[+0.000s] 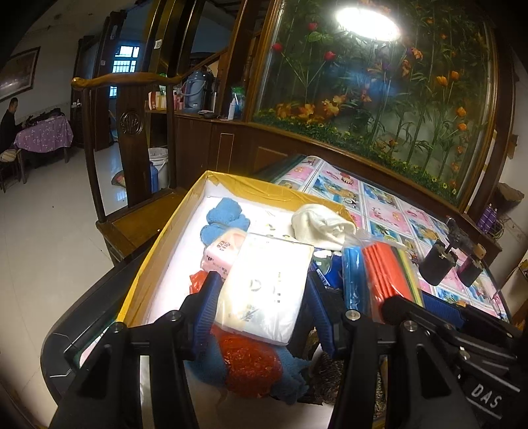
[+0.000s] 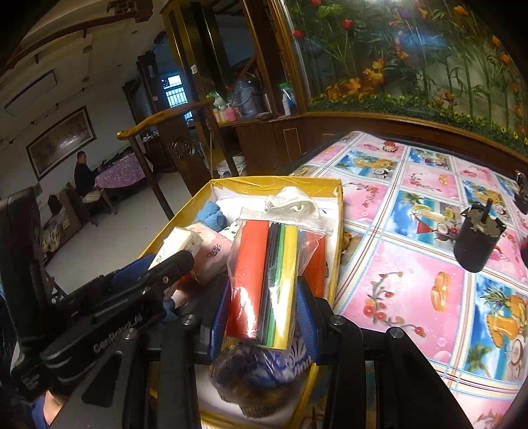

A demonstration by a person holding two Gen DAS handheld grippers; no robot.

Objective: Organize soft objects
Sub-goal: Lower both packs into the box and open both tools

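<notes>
1. Left wrist view: the left gripper [image 1: 264, 290] clamps a white tissue pack [image 1: 267, 290] between its blue pads, above the yellow-rimmed box [image 1: 158, 244].
2. Right wrist view: the right gripper [image 2: 264, 313] squeezes a clear bag of coloured sheets [image 2: 267, 274], upright over the same box.

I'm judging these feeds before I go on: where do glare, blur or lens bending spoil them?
Left wrist view: the lamp reflection on the glass panel blows out white, and the tissue pack in the left claw is overexposed. Right wrist view: glare streaks the clear bag of coloured sheets. Both views: fisheye bends the edges, corners dark.
</notes>
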